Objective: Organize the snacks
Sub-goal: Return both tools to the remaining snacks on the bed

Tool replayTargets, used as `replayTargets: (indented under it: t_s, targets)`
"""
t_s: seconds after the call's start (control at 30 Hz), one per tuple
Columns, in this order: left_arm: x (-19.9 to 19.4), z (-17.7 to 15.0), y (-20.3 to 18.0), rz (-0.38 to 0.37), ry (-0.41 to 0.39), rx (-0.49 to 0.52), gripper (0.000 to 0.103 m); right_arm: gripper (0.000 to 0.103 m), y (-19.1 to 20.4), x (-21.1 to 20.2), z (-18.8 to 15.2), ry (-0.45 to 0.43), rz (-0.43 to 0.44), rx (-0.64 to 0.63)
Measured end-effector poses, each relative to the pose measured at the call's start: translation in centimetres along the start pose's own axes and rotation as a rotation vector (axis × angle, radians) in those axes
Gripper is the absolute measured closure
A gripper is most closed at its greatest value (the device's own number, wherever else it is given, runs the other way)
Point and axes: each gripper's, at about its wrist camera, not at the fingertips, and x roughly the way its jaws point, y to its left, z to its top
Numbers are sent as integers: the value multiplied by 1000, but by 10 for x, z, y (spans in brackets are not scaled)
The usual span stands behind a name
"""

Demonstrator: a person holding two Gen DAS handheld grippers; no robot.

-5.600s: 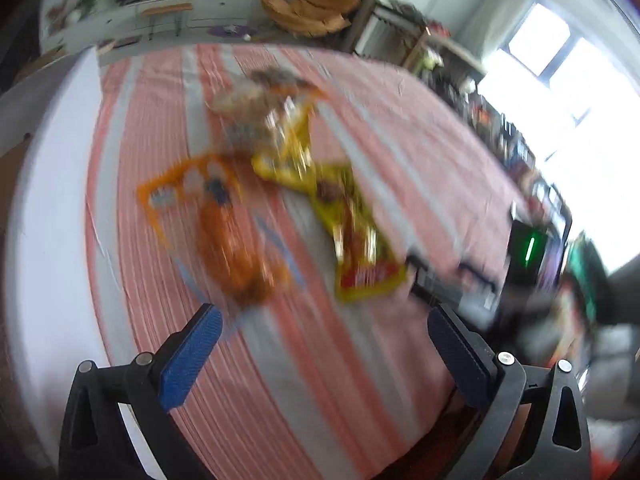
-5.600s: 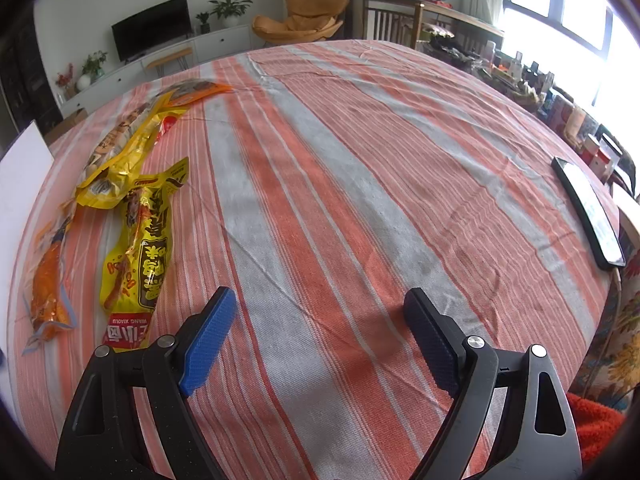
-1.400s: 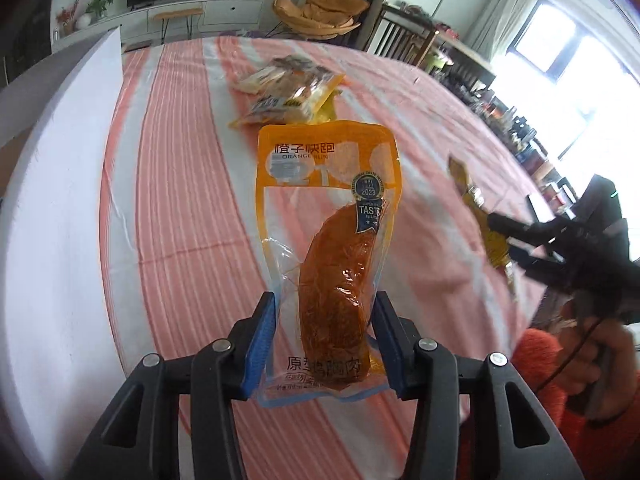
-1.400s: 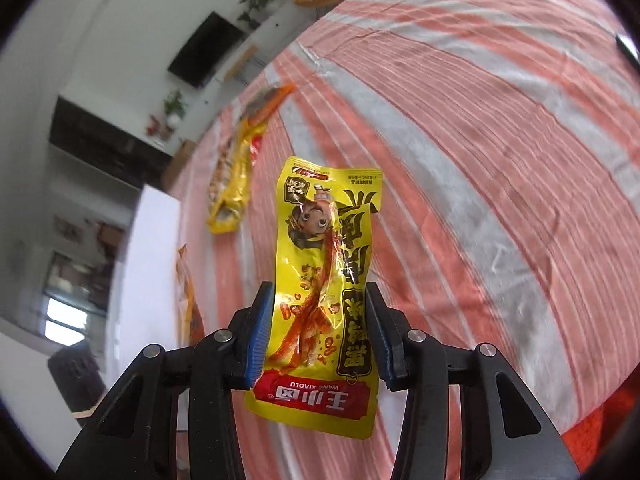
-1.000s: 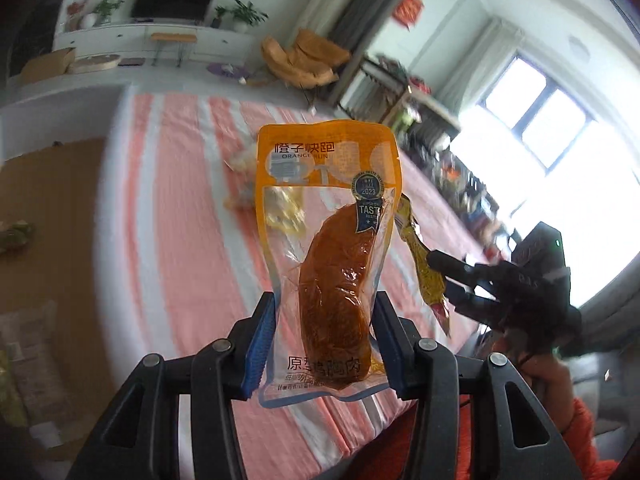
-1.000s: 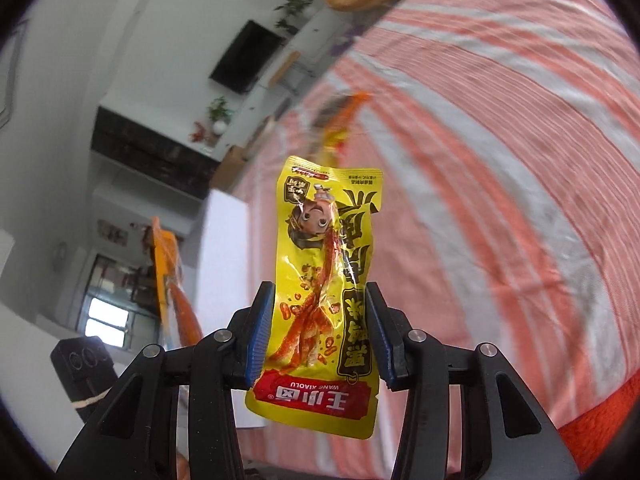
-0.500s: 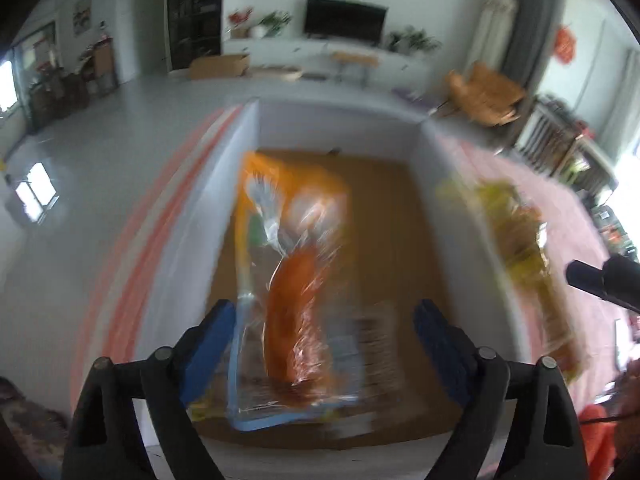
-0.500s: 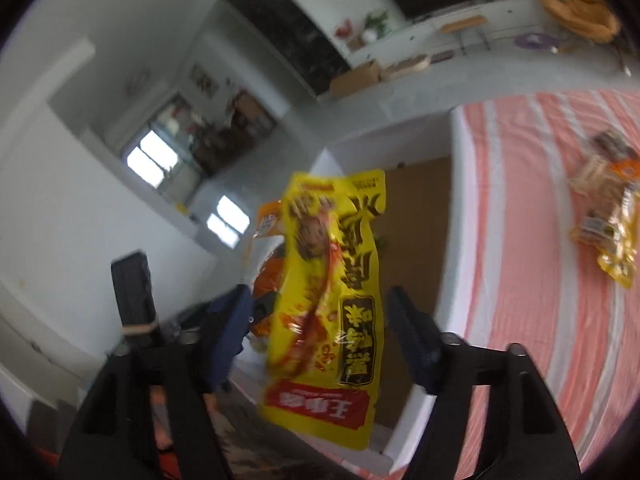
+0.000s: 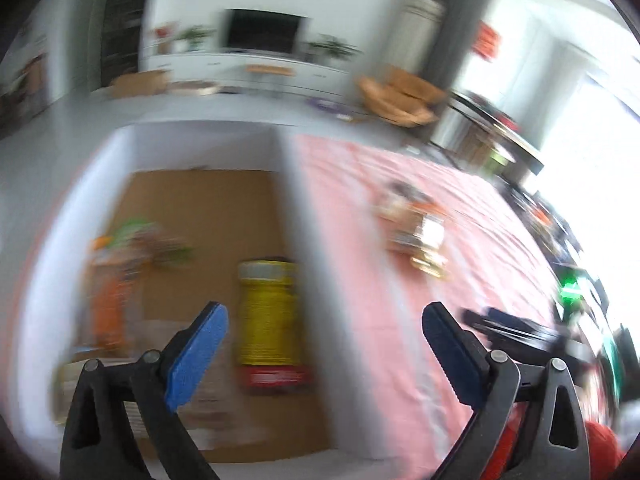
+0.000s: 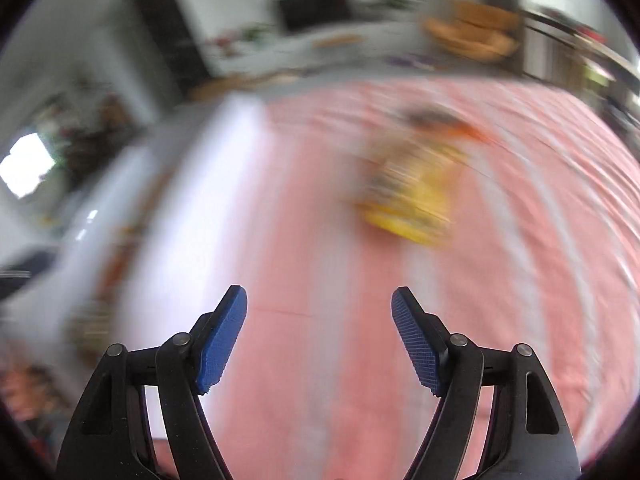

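Blue-padded left gripper (image 9: 322,354) just opened wide, empty, over white box (image 9: 296,208) holding blurred yellow packet (image 9: 269,320), perhaps orange one too, right gripper (image 10: 319,342) likewise opened, empty, above striped cloth (image 10: 520,280).

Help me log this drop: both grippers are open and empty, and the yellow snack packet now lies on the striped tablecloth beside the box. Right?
Not quite. In the left wrist view the yellow snack packet lies inside the box, not on the tablecloth. Both grippers are open and empty.

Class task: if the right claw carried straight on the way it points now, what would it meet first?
Probably the bare striped tablecloth just ahead of the open right claw; the snack pile lies farther up and right. Blur leaves depth uncertain.
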Motion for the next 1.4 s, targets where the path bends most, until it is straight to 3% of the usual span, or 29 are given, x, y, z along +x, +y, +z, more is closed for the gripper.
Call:
replayTargets:
  t_s: [0.13, 0.2, 0.23, 0.33, 0.47, 0.7, 0.87, 1.4]
  targets:
    - [28, -18, -92, -139, 81, 167, 2, 25, -86, 11, -33, 5, -221, 130]
    - [49, -28, -124, -161, 129, 235, 2, 25, -117, 9, -46, -15, -321, 151]
    - [64, -36, -143, -164, 147, 285, 2, 25, -133, 8, -50, -21, -344, 202]
    - [110, -48, -170, -111, 167, 375, 2, 25, -148, -6, -47, -109, -298, 283]
    - [168, -52, -161, -12, 180, 350, 2, 25, -148, -1, -49, -92, -344, 302]
    - [205, -64, -117, 78, 189, 264, 2, 25, -159, 4, -52, -84, -403, 322]
    - [207, -72, -116, 102, 171, 299, 0, 20, -157, 17, -50, -52, -450, 267]
    - [209, -72, -116, 104, 176, 301, 0, 16, -158, 17, -50, -52, -452, 265]
